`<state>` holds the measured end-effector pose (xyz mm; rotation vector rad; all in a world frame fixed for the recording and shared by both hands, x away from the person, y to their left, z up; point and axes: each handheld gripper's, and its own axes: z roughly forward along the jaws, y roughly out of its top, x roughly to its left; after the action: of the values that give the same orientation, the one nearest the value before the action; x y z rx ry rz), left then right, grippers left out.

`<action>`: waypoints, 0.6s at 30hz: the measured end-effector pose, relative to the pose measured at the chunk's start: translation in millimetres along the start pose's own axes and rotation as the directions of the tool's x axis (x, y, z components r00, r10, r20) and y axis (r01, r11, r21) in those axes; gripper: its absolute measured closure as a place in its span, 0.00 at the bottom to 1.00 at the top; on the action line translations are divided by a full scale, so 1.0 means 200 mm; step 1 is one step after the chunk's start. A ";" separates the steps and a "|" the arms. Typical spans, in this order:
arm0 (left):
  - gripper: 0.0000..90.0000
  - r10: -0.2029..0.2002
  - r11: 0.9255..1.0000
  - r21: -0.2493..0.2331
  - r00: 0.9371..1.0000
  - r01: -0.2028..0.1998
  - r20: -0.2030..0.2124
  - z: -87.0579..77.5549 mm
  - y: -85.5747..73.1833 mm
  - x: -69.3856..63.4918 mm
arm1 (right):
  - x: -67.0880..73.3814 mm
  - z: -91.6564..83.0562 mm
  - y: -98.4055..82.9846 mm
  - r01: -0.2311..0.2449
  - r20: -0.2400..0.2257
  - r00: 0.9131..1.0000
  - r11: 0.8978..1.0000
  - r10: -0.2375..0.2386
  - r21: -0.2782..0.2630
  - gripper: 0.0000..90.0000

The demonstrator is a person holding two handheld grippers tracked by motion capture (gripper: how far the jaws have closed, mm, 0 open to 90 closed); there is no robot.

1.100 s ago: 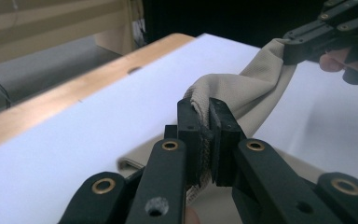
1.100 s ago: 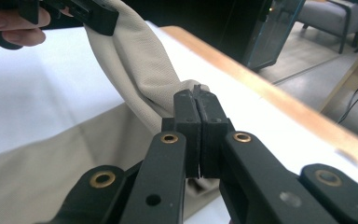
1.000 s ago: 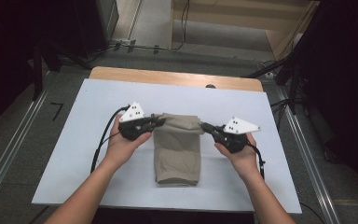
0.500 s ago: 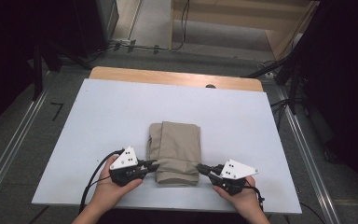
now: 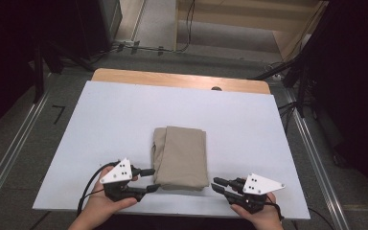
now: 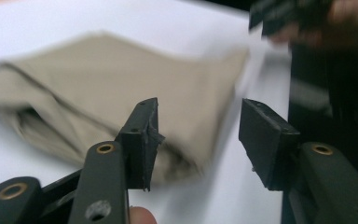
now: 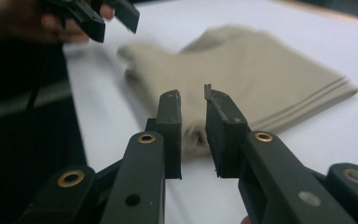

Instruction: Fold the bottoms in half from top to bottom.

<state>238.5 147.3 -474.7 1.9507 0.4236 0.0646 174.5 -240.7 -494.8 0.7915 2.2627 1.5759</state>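
While we are looking down from the high view, we are seeing a folded beige cloth (image 5: pixel 181 157) lying flat near the middle of the white table (image 5: pixel 100 115), slightly toward the near edge. We are seeing 2 grippers flanking its near end. The left gripper (image 5: pixel 149 179) is sitting just beside the cloth's near left corner, its jaws standing apart, having just been opening; in the left gripper view (image 6: pixel 198 140) that corner of the cloth (image 6: pixel 121 93) is lying just beyond the gap, and the pads are not pressing on it. The right gripper (image 5: pixel 216 184) is resting close to the cloth's near right corner but apart from it. Its jaws have also just been opening, and in the right gripper view (image 7: pixel 193 135) we are seeing only a narrow gap between them, with nothing clamped there; the cloth (image 7: pixel 261 79) is lying farther off behind them. We are seeing both hands at the near edge of the table. A strip of bare wood (image 5: pixel 172 79) is showing along the table's far edge.
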 end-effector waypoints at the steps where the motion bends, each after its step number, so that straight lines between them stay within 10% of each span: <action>1: 0.60 -0.017 1.000 -0.014 1.000 0.017 0.009 0.01 0.03 0.02 | -0.01 0.01 0.02 -0.014 0.010 1.000 1.000 0.014 -0.015 0.85; 5: 0.86 -0.031 0.998 0.045 0.996 0.035 -0.086 0.12 0.08 0.05 | -0.03 0.12 0.11 -0.074 0.062 0.995 0.997 0.073 0.000 0.97; 7: 0.97 -0.069 0.995 0.066 0.996 0.073 -0.062 0.17 0.06 0.04 | -0.02 0.20 0.11 -0.090 0.075 0.993 0.996 0.088 0.025 0.97; 18: 1.00 0.016 0.965 0.263 0.999 -0.006 -0.037 0.25 -0.08 -0.11 | 0.12 0.30 -0.03 0.022 0.078 0.996 0.967 -0.044 0.254 0.97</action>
<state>225.8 101.2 -505.9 2.2164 0.4661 0.0560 182.9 -182.5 -520.7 0.8600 2.4322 1.2292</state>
